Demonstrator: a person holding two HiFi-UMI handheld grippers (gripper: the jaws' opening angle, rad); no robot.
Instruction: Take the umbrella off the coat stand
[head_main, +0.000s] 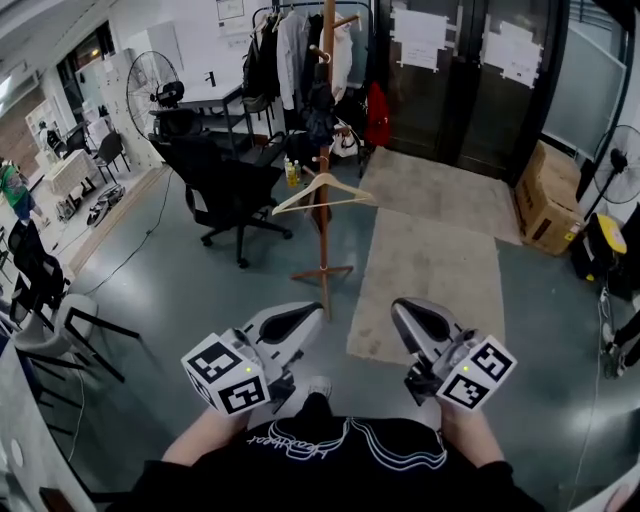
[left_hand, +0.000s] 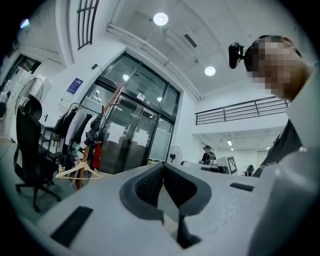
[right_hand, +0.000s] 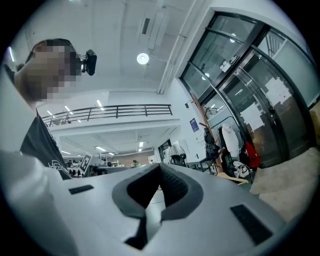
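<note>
The wooden coat stand rises from the grey floor straight ahead of me. A dark folded umbrella hangs high on its pole, and a wooden hanger hangs lower down. My left gripper and right gripper are held side by side low in the head view, well short of the stand. Both point towards it, shut with nothing between their jaws. The left gripper view shows the stand and the umbrella far off at the left. In the right gripper view the umbrella is small at the right.
A black office chair stands left of the stand. A beige rug lies to its right. Behind it are a clothes rack, a red bag and glass doors. A cardboard box sits at the right.
</note>
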